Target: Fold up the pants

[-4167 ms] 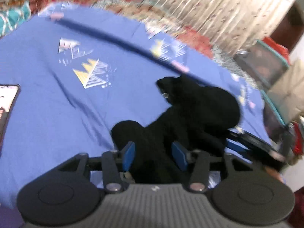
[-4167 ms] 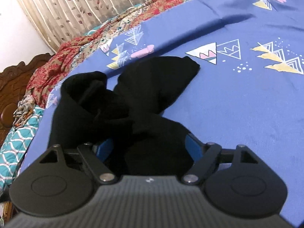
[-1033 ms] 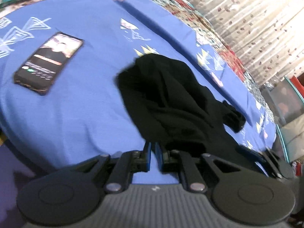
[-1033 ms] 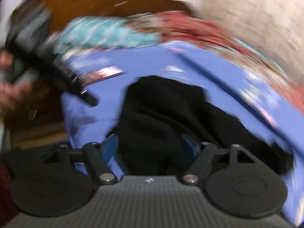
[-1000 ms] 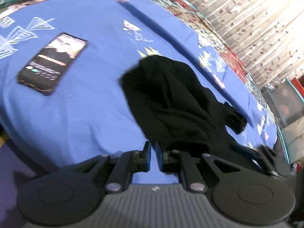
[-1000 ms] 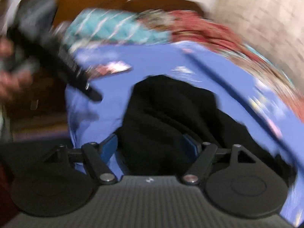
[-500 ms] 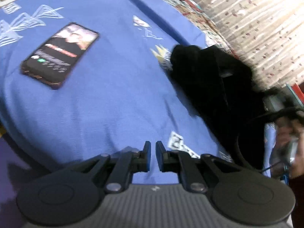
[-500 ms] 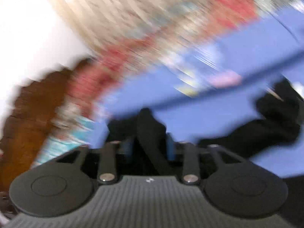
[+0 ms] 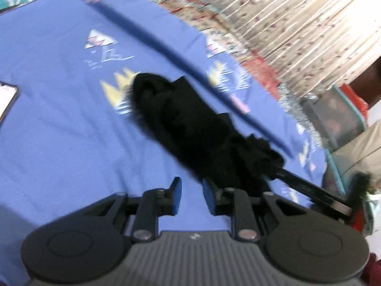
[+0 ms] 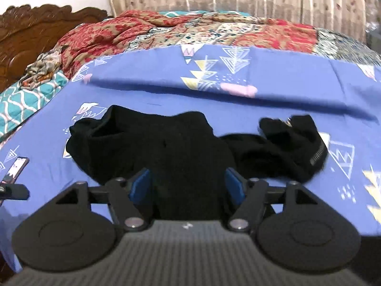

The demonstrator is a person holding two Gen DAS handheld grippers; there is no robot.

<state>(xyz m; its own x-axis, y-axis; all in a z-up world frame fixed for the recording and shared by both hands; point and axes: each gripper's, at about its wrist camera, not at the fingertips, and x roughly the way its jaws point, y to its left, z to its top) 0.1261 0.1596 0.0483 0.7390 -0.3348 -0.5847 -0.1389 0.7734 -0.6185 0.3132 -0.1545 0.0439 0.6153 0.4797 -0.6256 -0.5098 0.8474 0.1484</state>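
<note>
Now your right hand-held gripper (image 10: 188,186) is spread wide, its blue pads either side of the black pants (image 10: 166,147) bunched on the blue bedsheet (image 10: 285,95). Your left hand-held gripper (image 9: 191,199) is slightly parted, holding nothing, over bare sheet beside the pants' near edge. A phone (image 10: 15,169) lies far left.

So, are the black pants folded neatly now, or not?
Not folded: the pants lie bunched and crumpled on the blue sheet.

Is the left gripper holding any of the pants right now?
No. The left gripper is open with only blue sheet between its fingers; the black pants lie beyond its right finger.
</note>
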